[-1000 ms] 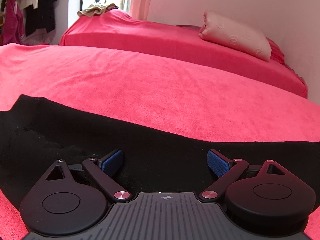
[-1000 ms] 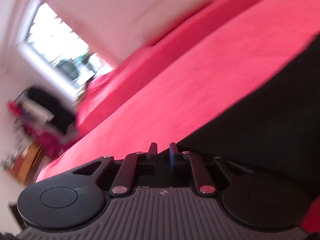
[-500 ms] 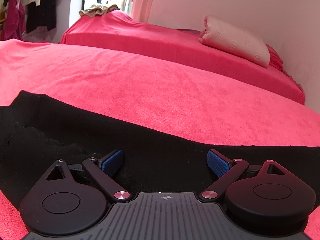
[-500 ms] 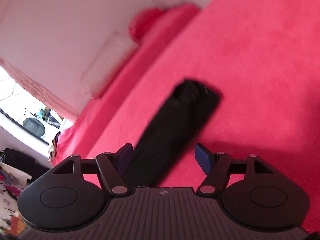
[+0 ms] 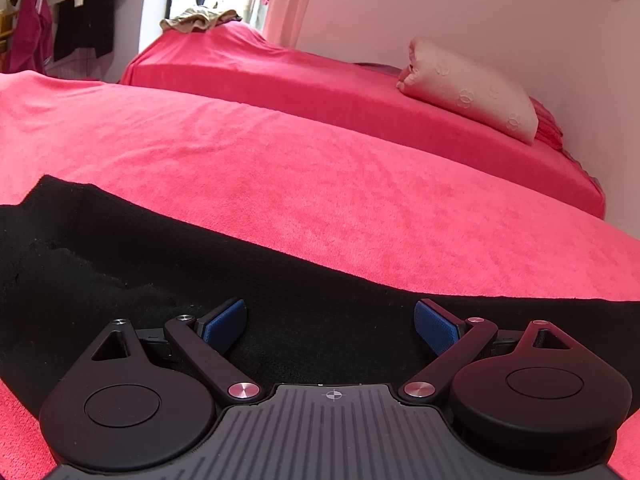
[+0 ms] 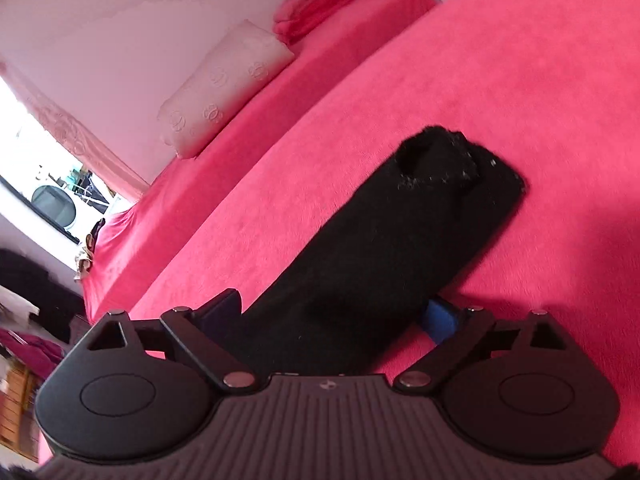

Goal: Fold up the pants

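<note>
Lying flat along the pink bedspread, the black pants are already folded into a long narrow strip. The right gripper straddles it with jaws opening, nothing clamped; the left gripper hovers spread over the cloth, probably readying the next fold.

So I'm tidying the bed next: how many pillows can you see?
1. A pale pillow lies at the wall end of the far red bed, also seen in the right wrist view. A bunched red thing beyond it may hide another.

Pants on bed
</note>
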Demonstrator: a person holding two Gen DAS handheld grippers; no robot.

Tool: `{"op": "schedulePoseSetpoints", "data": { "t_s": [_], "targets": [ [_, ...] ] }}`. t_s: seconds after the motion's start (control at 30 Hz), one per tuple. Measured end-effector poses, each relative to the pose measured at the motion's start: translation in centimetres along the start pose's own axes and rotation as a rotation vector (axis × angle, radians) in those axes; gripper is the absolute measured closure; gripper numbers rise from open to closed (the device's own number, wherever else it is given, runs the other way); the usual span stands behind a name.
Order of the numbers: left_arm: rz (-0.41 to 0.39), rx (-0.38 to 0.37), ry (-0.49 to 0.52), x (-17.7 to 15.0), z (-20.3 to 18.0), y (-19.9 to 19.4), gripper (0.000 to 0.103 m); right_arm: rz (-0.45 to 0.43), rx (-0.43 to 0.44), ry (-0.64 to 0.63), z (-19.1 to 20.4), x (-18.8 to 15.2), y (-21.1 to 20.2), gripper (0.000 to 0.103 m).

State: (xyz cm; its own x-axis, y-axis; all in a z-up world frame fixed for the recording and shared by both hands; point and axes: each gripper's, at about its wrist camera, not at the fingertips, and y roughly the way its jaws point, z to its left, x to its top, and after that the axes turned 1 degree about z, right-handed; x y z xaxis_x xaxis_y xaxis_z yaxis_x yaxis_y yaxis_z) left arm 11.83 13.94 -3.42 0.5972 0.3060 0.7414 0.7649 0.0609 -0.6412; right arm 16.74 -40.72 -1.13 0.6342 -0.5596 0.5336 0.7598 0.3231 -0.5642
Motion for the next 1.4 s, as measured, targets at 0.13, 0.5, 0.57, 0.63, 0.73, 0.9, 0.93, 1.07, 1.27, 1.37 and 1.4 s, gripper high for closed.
{"op": "schedulePoseSetpoints", "data": {
  "t_s": [0.13,0.5,0.57,0.63,0.73,0.9,0.93,1.07,1.27,1.37,1.4],
  "targets": [
    [-0.002,-0.003,-0.004,0.0,0.1,0.0,0.000,-0.033,0.163,0.100,-2.0,-0.3,0.0,0.030],
    [-0.005,-0.005,-0.009,0.0,0.2,-0.1,0.000,0.012,0.127,-0.004,0.7,-1.4,1.9,0.037],
    [-0.004,-0.002,-0.005,0.0,0.1,0.0,0.000,-0.015,0.060,-0.055,1.4,-1.7,2.4,0.053],
    [-0.002,0.002,-0.001,0.0,0.0,0.0,0.000,0.003,0.046,-0.050,1.2,-1.4,2.8,0.081],
    [0.015,0.033,0.024,0.1,-0.8,0.1,0.000,-0.015,0.124,0.055,-0.1,0.5,1.2,0.084],
    [0.072,-0.045,0.066,-0.4,-4.8,0.5,0.000,-0.118,0.016,0.067,-3.2,3.3,-0.8,0.085],
    [0.067,-0.035,0.106,-0.8,-6.0,0.7,0.000,-0.077,-0.020,0.102,-4.7,3.5,-0.2,0.085],
    [0.037,0.043,0.237,-1.7,-8.3,0.7,0.000,-0.061,0.008,0.094,-5.6,3.2,-0.8,0.084],
    [0.003,0.005,0.101,-1.0,-5.4,-1.2,0.000,-0.209,-0.227,-0.423,4.4,0.4,-2.4,0.082],
    [-0.051,0.030,0.060,-0.4,-4.1,-3.0,0.000,-0.377,-0.307,-0.845,11.7,-6.1,-3.2,0.080],
    [-0.066,0.030,0.042,-0.2,-3.6,-3.6,0.000,-0.415,-0.306,-0.984,13.7,-9.1,-3.0,0.077]
  ]
}}
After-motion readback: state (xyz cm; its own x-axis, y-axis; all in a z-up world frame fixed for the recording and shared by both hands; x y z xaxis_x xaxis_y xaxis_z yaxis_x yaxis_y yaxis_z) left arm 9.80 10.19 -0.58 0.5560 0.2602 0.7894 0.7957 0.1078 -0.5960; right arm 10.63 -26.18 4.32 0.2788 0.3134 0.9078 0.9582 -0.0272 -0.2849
